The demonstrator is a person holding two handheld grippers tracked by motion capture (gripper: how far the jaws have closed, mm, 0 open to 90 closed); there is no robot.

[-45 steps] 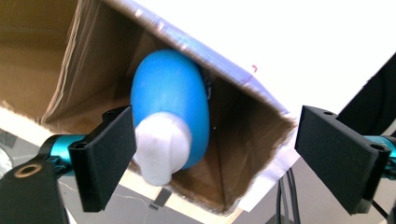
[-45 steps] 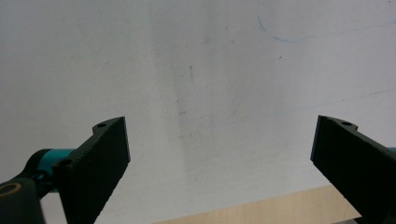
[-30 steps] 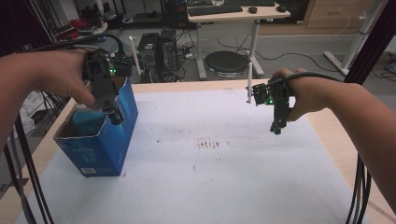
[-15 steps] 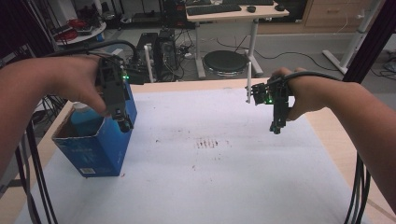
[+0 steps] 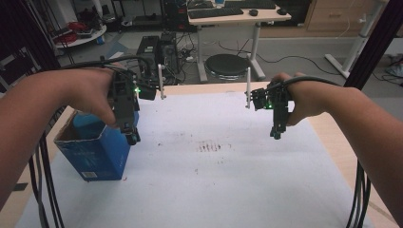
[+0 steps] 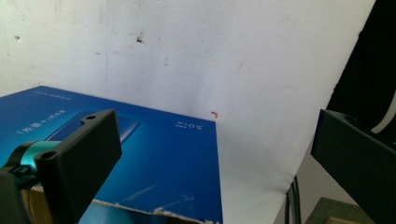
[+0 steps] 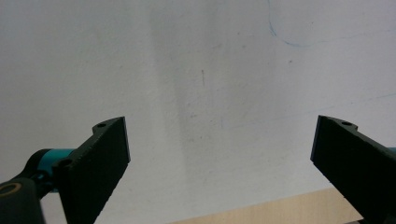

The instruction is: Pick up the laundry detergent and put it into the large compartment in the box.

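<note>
Since a second ago, we have lifted our left gripper [image 5: 131, 135] out of the blue box [image 5: 97, 151] and drawn it to the right, so that it now hangs over the box's right wall, near its upper rim, where before it reached down into the opening. The box has stayed where it was, at the left edge of the white sheet [image 5: 214, 180] that covers the table [image 5: 340, 147], with its open top facing up. Our right gripper [image 5: 276, 133] has hardly moved; it hangs above the right half of the sheet, well apart from the box, pointing down.

In the left gripper view our jaws stand wide apart with nothing between them, and below them lie the box's blue printed side [image 6: 154, 163] and its torn cardboard rim at the bottom of that view. In the right gripper view the jaws are spread wide as well, empty, over the bare sheet [image 7: 205, 93], with a strip of the wooden table [image 7: 261, 212] below.

As for what the box holds, in the high view we see a blue shape inside it near the far left corner, partly hidden by our left hand [image 5: 90, 97]; we cannot tell what it is.
</note>
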